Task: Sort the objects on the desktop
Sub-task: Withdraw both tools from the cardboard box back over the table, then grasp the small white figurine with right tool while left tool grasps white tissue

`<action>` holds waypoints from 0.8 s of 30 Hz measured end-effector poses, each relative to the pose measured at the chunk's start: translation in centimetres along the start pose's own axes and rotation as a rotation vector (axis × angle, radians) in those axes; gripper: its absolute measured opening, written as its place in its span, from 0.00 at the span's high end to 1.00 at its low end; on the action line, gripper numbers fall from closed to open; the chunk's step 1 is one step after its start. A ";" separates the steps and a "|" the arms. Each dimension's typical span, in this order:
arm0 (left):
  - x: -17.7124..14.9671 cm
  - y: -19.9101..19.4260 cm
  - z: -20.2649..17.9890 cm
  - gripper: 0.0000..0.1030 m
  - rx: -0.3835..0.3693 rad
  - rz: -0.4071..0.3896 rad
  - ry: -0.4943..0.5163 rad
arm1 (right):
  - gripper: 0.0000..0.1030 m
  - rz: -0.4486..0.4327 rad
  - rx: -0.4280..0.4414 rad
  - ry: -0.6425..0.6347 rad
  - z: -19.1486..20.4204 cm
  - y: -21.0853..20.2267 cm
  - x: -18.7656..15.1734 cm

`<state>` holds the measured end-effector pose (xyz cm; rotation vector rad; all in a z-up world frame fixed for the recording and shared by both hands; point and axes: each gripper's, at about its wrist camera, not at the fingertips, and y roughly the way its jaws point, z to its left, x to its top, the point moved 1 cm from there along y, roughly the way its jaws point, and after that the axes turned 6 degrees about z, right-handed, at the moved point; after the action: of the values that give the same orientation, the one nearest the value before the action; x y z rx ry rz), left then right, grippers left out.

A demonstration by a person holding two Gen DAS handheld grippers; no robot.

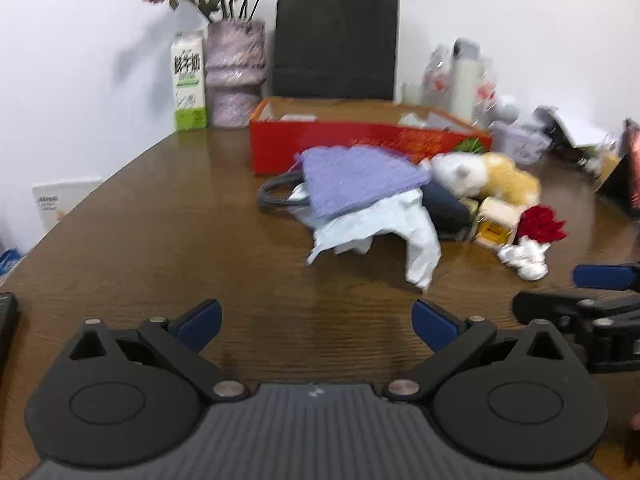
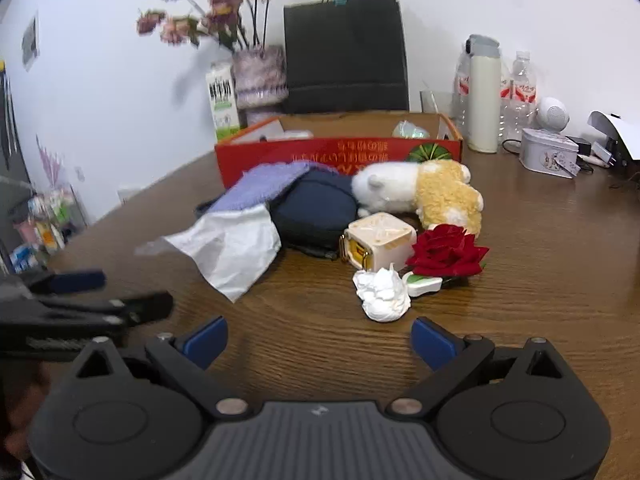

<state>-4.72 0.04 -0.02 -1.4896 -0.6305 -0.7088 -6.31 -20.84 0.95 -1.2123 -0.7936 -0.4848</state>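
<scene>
A white wall backs a dark wooden bench crowded along its far edge. Both grippers hover low over bare wood at the near side, each with its blue-padded jaws spread wide and nothing between them.

Straight ahead of the left gripper, a little to its right, lies the heap to be sorted: a lilac cloth draped over a dark handbag, with crumpled white paper spilling from under it toward the gripper. Further right in that view sit a white-and-tan plush toy, a small cream box, a red rose and a wad of white tissue.

The tissue wad lies just ahead of the right gripper, the nearest thing to it and not touched. Just beyond it are the rose and the cream box, then the plush toy and the handbag. The paper and the cloth lie ahead to its left.

Behind the heap stands an open red cardboard box. Beyond that, against the wall, are a black paper bag, a vase of dried flowers and a milk carton. Far ahead on the right stand a white flask and a pale tin.

Each gripper shows at the edge of the other's view, side by side and apart.
</scene>
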 end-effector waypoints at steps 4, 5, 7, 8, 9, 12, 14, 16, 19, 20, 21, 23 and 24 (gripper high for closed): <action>-0.3 0.0 -0.4 0.00 0.015 -0.004 0.020 | 0.04 -0.011 -0.045 0.062 -0.2 0.2 -0.4; -0.5 -0.1 -0.5 0.00 0.012 -0.013 0.030 | 0.04 -0.017 -0.049 0.068 -0.3 0.2 -0.5; -0.7 -0.4 -0.8 0.00 0.006 -0.033 0.052 | 0.04 -0.009 -0.034 0.071 -0.4 0.2 -0.6; -0.7 -0.5 -0.9 0.00 0.004 -0.035 0.060 | 0.04 -0.008 -0.034 0.068 -0.4 0.3 -0.6; -0.7 -0.5 -0.9 0.00 0.002 -0.038 0.065 | 0.04 -0.012 -0.041 0.064 -0.3 0.2 -0.6; -0.3 -0.6 -1.0 0.00 -0.028 -0.051 0.071 | 0.05 -0.022 -0.059 0.073 -0.3 0.1 -0.5; 0.6 0.1 -0.9 0.00 -0.067 -0.045 0.034 | 0.06 -0.004 -0.064 0.099 -1.0 0.5 0.1; 1.6 1.0 -1.2 0.00 -0.027 -0.040 0.016 | 0.08 0.014 -0.080 0.118 -1.8 1.3 1.1; 3.3 2.7 -1.6 0.08 -0.029 -0.029 0.005 | 0.13 0.043 -0.122 0.111 -2.4 2.8 2.2; 3.6 2.9 -1.6 0.19 -0.036 -0.028 0.000 | 0.26 0.052 -0.128 0.102 -2.5 3.2 2.4; 3.9 3.2 -1.7 0.56 -0.045 -0.019 -0.010 | 0.36 0.065 -0.125 0.099 -2.5 3.7 2.5; 4.1 3.6 -1.4 0.95 -0.089 0.038 -0.033 | 0.49 0.059 -0.136 0.066 -2.0 3.8 2.4; 3.9 3.6 -1.1 0.96 -0.117 0.063 -0.056 | 0.59 0.056 -0.136 0.052 -1.7 3.7 2.2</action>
<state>0.46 -1.34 0.57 -1.6353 -0.5904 -0.6661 -1.73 -21.18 0.02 -1.3393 -0.6891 -0.5290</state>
